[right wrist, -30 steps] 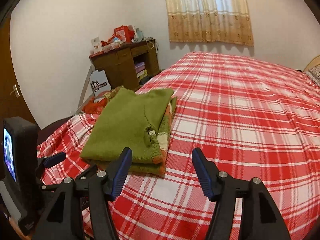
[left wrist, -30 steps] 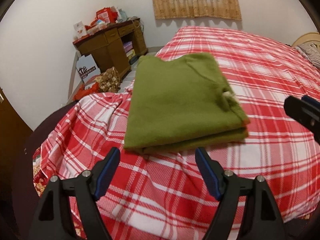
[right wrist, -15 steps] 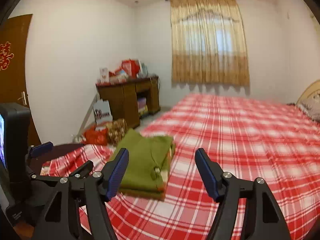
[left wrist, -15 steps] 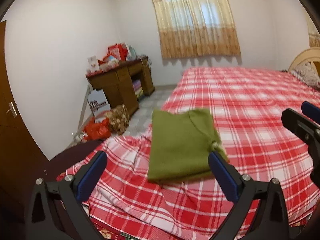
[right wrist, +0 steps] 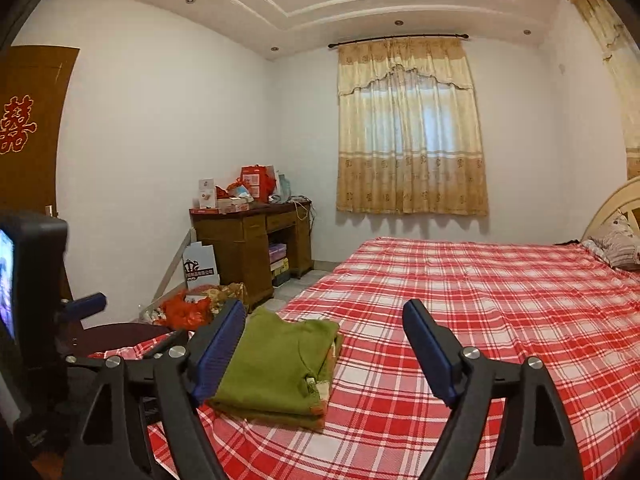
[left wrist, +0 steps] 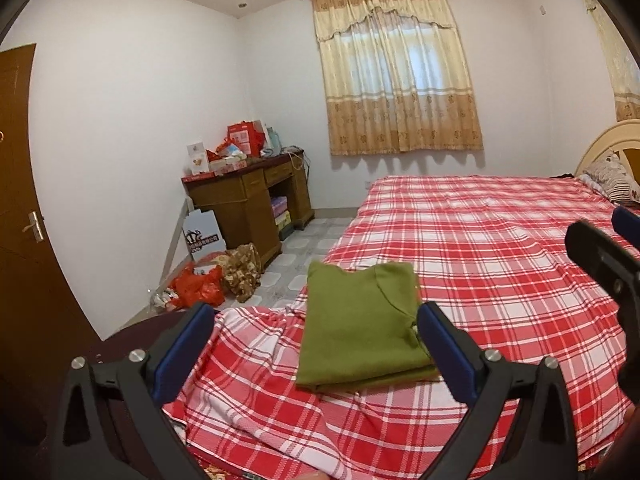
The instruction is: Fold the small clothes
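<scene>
red plaid bedspread point(left wrist: 500, 240) | folded green garment point(left wrist: 360, 328) | wooden desk point(right wrist: 248, 244)

A red double-happiness character 囍 point(right wrist: 17, 125) stands on the brown door point(right wrist: 36, 80). The white bag point(right wrist: 200, 266) beside the desk bears a crown logo, its lettering unreadable.

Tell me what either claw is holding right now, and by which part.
Nothing is held. The left claw and right claw are both open and empty, lifted off the folded green garment, which lies on the red plaid bedspread.
</scene>
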A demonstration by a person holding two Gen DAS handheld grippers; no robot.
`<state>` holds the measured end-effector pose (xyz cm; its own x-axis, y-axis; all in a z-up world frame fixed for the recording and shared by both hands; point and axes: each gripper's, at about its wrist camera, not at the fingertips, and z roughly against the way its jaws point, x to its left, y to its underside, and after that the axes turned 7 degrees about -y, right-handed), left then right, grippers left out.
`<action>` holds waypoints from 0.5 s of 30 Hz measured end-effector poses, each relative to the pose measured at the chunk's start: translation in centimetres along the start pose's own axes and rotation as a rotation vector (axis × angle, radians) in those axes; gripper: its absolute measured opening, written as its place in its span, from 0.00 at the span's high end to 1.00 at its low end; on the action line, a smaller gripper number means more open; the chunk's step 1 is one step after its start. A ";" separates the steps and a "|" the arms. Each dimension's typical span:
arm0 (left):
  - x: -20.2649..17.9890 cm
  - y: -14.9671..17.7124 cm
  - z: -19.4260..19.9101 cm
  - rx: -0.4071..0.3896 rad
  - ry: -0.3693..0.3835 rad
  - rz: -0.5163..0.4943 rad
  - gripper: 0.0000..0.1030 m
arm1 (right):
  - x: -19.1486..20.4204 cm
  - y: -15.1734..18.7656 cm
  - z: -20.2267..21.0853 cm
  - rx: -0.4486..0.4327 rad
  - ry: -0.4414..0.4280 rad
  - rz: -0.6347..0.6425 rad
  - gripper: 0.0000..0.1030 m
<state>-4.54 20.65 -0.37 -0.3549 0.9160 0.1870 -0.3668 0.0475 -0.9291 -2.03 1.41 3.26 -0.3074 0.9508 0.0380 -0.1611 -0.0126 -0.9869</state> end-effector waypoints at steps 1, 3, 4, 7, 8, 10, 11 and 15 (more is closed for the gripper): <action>0.0 0.0 0.1 -0.008 -0.007 -0.002 0.00 | -0.1 0.1 0.0 0.003 0.002 -0.008 0.21; 0.0 0.0 0.3 -0.020 -0.022 -0.005 0.00 | -0.3 0.1 -0.2 0.009 -0.003 -0.025 0.21; -0.1 0.0 0.3 -0.021 -0.025 -0.006 0.00 | -0.4 0.1 -0.2 0.010 -0.005 -0.029 0.21; 0.0 0.0 0.3 -0.019 -0.019 0.000 0.00 | -0.4 0.3 -0.2 0.009 -0.002 -0.032 0.21; -0.1 0.1 0.3 -0.018 -0.018 0.001 0.00 | -0.5 0.3 -0.2 0.009 -0.001 -0.030 0.21; -0.2 0.1 0.3 -0.012 -0.014 -0.001 0.00 | -0.6 0.4 -0.1 0.011 0.000 -0.031 0.21; -0.2 0.2 0.2 -0.007 -0.010 -0.001 0.00 | -0.6 0.4 -0.2 0.015 0.002 -0.033 0.20; -0.4 0.2 -0.1 0.017 0.005 0.005 0.00 | -0.8 0.9 -0.4 0.029 0.002 -0.042 0.20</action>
<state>-4.35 20.36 -0.67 -0.3521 0.9184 0.1807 -0.3801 0.0362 -0.9242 -1.51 0.79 2.29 -0.2982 0.9512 0.0790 -0.2008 0.0184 -0.9795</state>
